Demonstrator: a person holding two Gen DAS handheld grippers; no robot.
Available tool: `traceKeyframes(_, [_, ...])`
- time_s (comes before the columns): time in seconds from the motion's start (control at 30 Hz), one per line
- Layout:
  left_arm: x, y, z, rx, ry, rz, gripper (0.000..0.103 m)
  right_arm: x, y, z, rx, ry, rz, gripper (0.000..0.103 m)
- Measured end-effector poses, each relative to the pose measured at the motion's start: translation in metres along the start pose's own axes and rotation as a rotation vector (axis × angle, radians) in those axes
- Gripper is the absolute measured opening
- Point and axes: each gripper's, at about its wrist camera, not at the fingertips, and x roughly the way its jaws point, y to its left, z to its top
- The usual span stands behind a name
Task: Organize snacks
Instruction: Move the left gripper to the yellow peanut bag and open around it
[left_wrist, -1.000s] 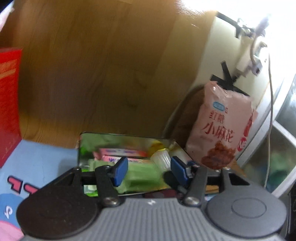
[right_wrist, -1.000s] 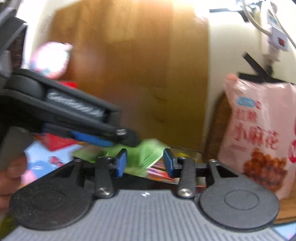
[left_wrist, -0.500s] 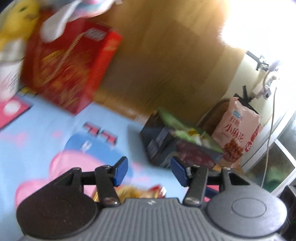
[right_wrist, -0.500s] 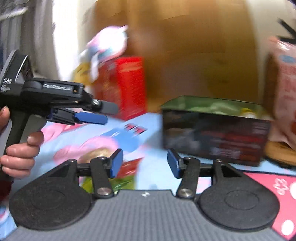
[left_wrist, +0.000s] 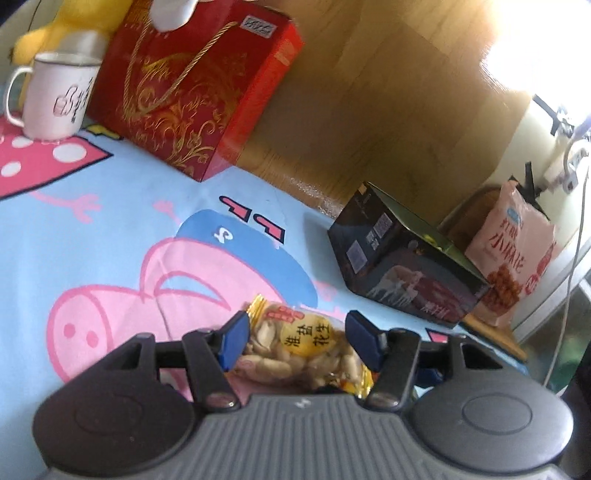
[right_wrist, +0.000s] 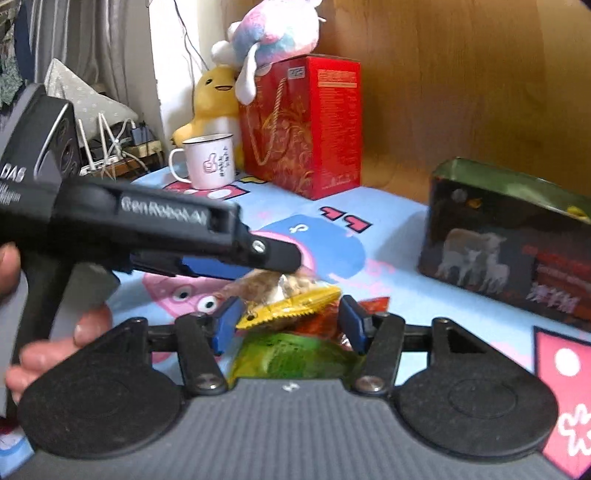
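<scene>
A yellow peanut packet (left_wrist: 303, 347) lies on the cartoon cloth between the open fingers of my left gripper (left_wrist: 299, 341). In the right wrist view the same packet (right_wrist: 291, 299) lies under the left gripper (right_wrist: 273, 258), on top of a green packet (right_wrist: 295, 354) and a red packet (right_wrist: 369, 306). My right gripper (right_wrist: 290, 325) is open and empty just above this pile. A dark open box (left_wrist: 402, 273) (right_wrist: 509, 251) holding snacks stands to the right.
A red gift box (left_wrist: 192, 92) (right_wrist: 310, 122), a white mug (left_wrist: 55, 96) (right_wrist: 208, 160) and plush toys (right_wrist: 258, 40) stand at the back left. A pink snack bag (left_wrist: 513, 251) leans behind the dark box. A wooden wall (left_wrist: 369, 92) closes the back.
Both grippers have moved away from the dark box, back and left, down to the pile of packets on the cloth. The green packet seen at the box is no longer between them.
</scene>
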Motion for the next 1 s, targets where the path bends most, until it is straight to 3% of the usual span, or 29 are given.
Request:
traceKeyframes(0.03, [0.000,-0.001,-0.001,-0.001,-0.003,-0.002,0.058,0.000,0.002,0.000,-0.012,0.001,0.003,0.049])
traceKeyframes(0.1, [-0.001,-0.003,-0.001,-0.006,0.000,-0.014,0.057,-0.003,0.006,-0.001,-0.018,0.006,0.011,0.045])
traceKeyframes(0.3, [-0.011,-0.023,-0.007,-0.008,0.007,-0.123,0.057,-0.035,0.013,-0.009,-0.050,-0.063,-0.055,0.043])
traceKeyframes(0.57, [-0.001,-0.089,-0.028,0.118,0.055,-0.252,0.057,-0.103,-0.014,-0.034,0.013,-0.163,-0.152,0.043])
traceKeyframes(0.8, [0.032,-0.124,-0.054,0.216,0.138,-0.250,0.057,-0.123,-0.052,-0.063,0.165,-0.142,-0.196,0.043])
traceKeyframes(1.0, [0.036,-0.120,-0.059,0.245,0.126,-0.237,0.062,-0.117,-0.076,-0.070,0.337,-0.093,-0.125,0.046])
